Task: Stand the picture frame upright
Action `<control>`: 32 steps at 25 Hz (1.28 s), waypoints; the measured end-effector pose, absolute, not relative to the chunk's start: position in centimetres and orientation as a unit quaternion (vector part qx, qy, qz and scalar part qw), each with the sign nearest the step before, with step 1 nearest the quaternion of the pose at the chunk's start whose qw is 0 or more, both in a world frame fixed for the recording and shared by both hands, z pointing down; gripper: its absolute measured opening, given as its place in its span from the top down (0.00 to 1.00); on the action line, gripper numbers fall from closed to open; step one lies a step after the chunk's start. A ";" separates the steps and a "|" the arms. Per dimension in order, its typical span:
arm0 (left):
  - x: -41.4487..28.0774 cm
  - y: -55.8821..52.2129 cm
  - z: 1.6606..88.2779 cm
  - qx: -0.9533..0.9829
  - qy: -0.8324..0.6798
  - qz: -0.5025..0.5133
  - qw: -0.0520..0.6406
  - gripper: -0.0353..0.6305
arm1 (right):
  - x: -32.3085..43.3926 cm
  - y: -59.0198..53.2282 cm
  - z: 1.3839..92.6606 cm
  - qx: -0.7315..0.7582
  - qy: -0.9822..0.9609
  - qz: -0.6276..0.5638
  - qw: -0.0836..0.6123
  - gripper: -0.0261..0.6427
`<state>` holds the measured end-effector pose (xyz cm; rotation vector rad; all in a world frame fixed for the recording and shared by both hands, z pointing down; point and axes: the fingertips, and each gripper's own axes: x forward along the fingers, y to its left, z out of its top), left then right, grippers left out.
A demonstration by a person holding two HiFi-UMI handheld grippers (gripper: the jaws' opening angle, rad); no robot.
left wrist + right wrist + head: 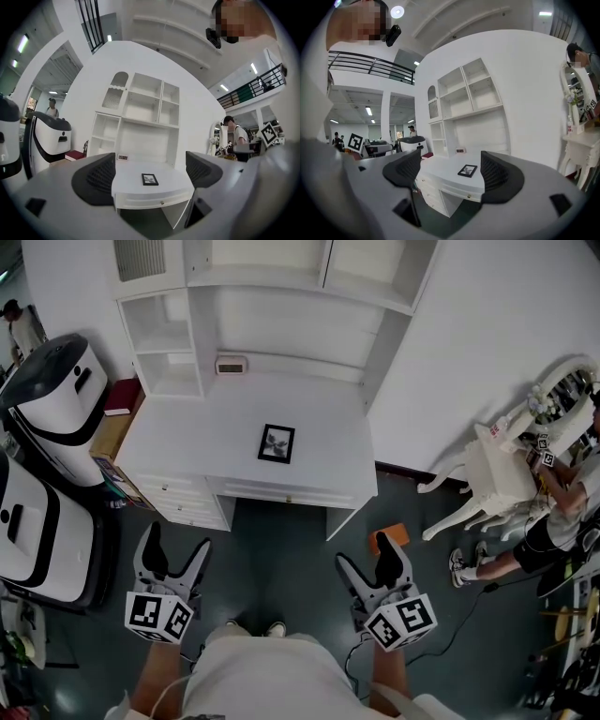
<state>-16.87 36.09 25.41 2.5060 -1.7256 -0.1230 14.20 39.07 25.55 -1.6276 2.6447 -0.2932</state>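
Note:
A small black picture frame lies flat on the white desk, near the middle of its top. It also shows in the left gripper view as the frame and in the right gripper view as the frame. Both grippers hang in front of the desk, well short of it, over the dark floor. My left gripper is open with nothing between its jaws. My right gripper is open too and holds nothing.
A small clock sits at the back of the desk under the white shelves. White and black machines stand at the left. A white dressing table with a person beside it is at the right. An orange object lies on the floor.

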 end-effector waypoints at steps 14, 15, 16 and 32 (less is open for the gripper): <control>-14.1 31.8 30.1 0.830 -0.548 -0.017 0.106 0.22 | 12.5 34.7 29.1 -0.477 0.866 -0.145 -0.027 0.36; -13.6 30.9 30.7 0.832 -0.544 -0.016 0.112 0.22 | 12.5 34.0 29.4 -0.477 0.866 -0.148 -0.032 0.36; -13.2 29.8 31.4 0.834 -0.538 -0.014 0.118 0.22 | 12.5 33.2 29.8 -0.479 0.864 -0.150 -0.036 0.36; -10.8 4.6 35.6 0.878 -0.443 0.015 0.180 0.22 | 6.2 10.0 32.1 -0.496 0.838 -0.209 -0.088 0.36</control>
